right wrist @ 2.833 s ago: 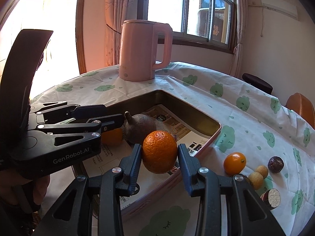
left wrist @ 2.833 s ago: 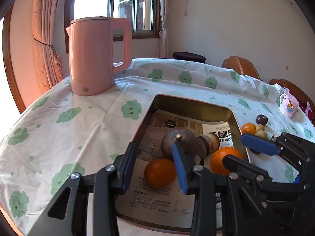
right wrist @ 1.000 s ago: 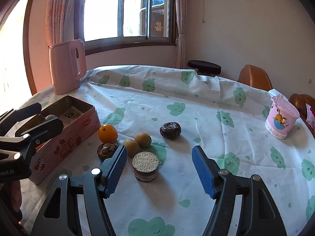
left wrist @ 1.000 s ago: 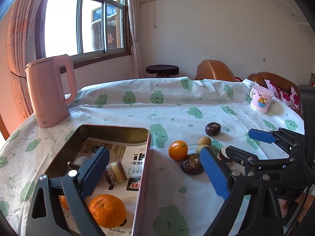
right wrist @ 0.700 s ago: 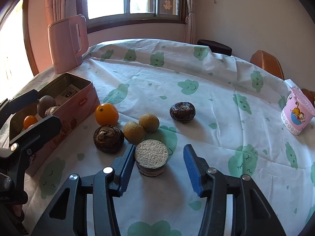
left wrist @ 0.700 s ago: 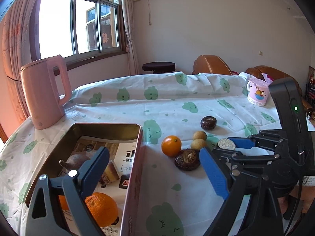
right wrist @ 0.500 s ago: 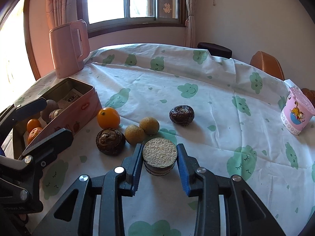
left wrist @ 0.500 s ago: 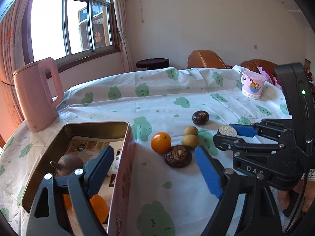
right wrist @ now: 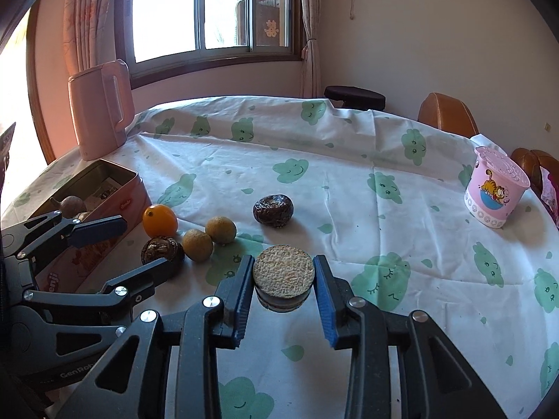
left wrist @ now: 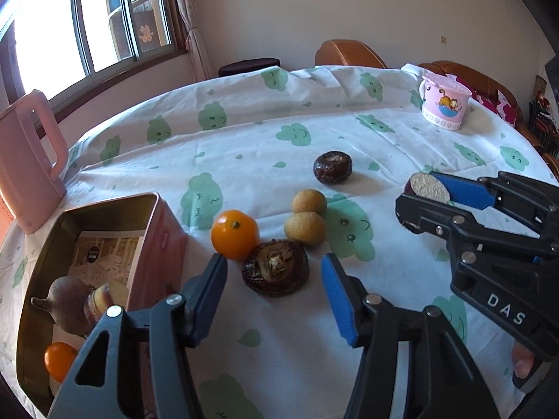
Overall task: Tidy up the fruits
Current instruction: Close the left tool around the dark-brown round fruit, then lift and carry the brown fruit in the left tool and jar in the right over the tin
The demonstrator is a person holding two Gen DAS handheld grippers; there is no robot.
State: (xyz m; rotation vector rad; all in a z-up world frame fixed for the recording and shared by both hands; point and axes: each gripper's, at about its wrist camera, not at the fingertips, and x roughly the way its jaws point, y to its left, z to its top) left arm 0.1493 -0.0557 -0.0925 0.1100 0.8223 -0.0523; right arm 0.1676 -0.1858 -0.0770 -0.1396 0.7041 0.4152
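Note:
My right gripper (right wrist: 283,289) is shut on a halved brown fruit (right wrist: 283,274) with a pale grainy cut face, held just above the cloth; it also shows in the left wrist view (left wrist: 428,185). My left gripper (left wrist: 274,281) is open around a dark wrinkled fruit (left wrist: 275,271) on the table. Beside it lie a small orange (left wrist: 234,234), two tan round fruits (left wrist: 304,227) and another dark fruit (left wrist: 332,167). The pink tin (left wrist: 164,230) at the left holds a brown bulb fruit (left wrist: 68,302), a cut fruit and an orange (left wrist: 58,360).
A pink kettle (right wrist: 99,104) stands at the table's far left. A pink cartoon cup (right wrist: 496,188) stands at the far right. Brown chairs (right wrist: 447,113) and a dark stool (right wrist: 354,99) stand behind the round, cloth-covered table.
My right gripper dropped its orange in the tin, moved right and closed on the halved fruit, lifting it slightly. My left gripper moved from the tin to the dark wrinkled fruit.

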